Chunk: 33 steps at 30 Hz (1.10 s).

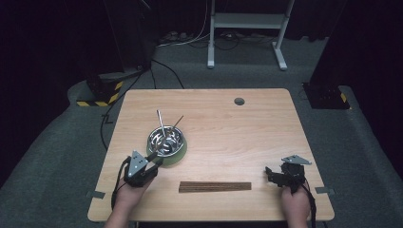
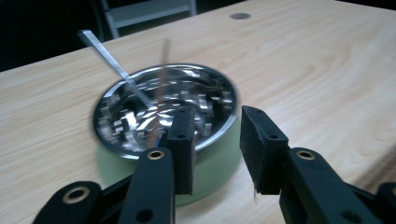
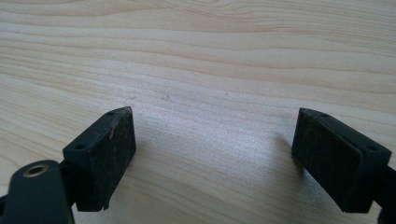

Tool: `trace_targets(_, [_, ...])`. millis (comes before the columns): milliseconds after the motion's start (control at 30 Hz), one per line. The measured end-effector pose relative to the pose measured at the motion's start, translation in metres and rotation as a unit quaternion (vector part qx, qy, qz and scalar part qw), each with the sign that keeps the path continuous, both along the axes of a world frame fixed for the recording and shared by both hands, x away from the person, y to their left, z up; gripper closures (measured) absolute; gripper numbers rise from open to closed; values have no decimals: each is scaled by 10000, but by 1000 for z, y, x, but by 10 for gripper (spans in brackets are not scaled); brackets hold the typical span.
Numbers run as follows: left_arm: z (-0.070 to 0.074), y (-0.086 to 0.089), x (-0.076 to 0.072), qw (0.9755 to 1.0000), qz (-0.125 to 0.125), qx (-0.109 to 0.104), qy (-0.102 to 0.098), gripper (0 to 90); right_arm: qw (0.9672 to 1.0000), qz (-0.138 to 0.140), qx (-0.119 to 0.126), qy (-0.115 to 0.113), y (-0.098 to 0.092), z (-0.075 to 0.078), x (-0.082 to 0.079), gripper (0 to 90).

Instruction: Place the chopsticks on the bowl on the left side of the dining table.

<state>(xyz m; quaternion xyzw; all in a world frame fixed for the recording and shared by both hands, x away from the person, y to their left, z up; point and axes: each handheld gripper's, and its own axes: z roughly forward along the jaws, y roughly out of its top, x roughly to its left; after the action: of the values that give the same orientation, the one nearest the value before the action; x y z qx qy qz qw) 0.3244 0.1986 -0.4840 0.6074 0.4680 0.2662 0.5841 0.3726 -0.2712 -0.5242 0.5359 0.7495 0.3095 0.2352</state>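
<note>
A shiny steel bowl [image 1: 166, 139] on a pale green base sits left of the table's middle, with a flat metal utensil [image 1: 160, 122] and a thin dark stick [image 1: 177, 122] leaning in it. My left gripper [image 1: 154, 159] hovers just at the bowl's near rim, open with nothing between its jaws. In the left gripper view the bowl [image 2: 140, 112] lies right ahead of the left gripper [image 2: 217, 144], the utensil [image 2: 109, 58] sticking up to the left. My right gripper [image 1: 272, 173] rests low near the front right, open wide over bare wood [image 3: 210, 135].
A flat bundle of dark brown sticks [image 1: 215, 186] lies near the front edge between the two hands. A round cable hole [image 1: 239, 101] is at the table's [image 1: 228, 123] far side. Behind the table stand a white frame and cables on the floor.
</note>
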Motion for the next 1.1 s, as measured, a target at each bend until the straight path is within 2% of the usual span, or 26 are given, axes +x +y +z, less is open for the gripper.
trace_targets(67, [-1,-6,-2,10000,-31,-64,10,651,10000,0,1,-1,0,0,0,133])
trace_targets(100, [-2,-13,-4,9998,-173,-16,51,648,10000,-1,0,-2,0,0,0,133])
trace_targets(200, [-6,-25,-7,9992,-343,-104,154,648,10000,-2,1,-1,0,0,0,133])
trace_targets(333, [-13,-36,-10,9976,-611,103,317,633,10000,7,4,3,0,0,0,133])
trace_targets(367, [-15,-39,-10,9972,-654,58,358,629,10000,12,2,1,0,0,0,133])
trace_targets(433, [-17,-41,-10,9965,-712,95,419,621,10000,22,6,20,0,0,0,133])
trace_targets(467, [-21,-44,-10,9952,-807,120,547,619,10000,10,4,1,0,0,0,133])
trace_targets(567, [-27,-52,-11,9925,-972,169,724,605,10000,13,2,2,0,0,0,134])
trace_targets(633, [-31,-55,-12,9907,-1059,275,805,598,10000,12,3,3,0,0,0,133])
trace_targets(933, [-40,-59,-10,9866,-1186,235,1093,596,10000,15,1,3,0,0,0,133])
trace_targets(1033, [-43,-59,-9,9844,-1234,369,1195,596,10000,9,12,21,0,0,0,134])
trace_targets(1100, [-44,-60,-9,9841,-1239,402,1207,597,10000,18,1,5,0,0,0,134])
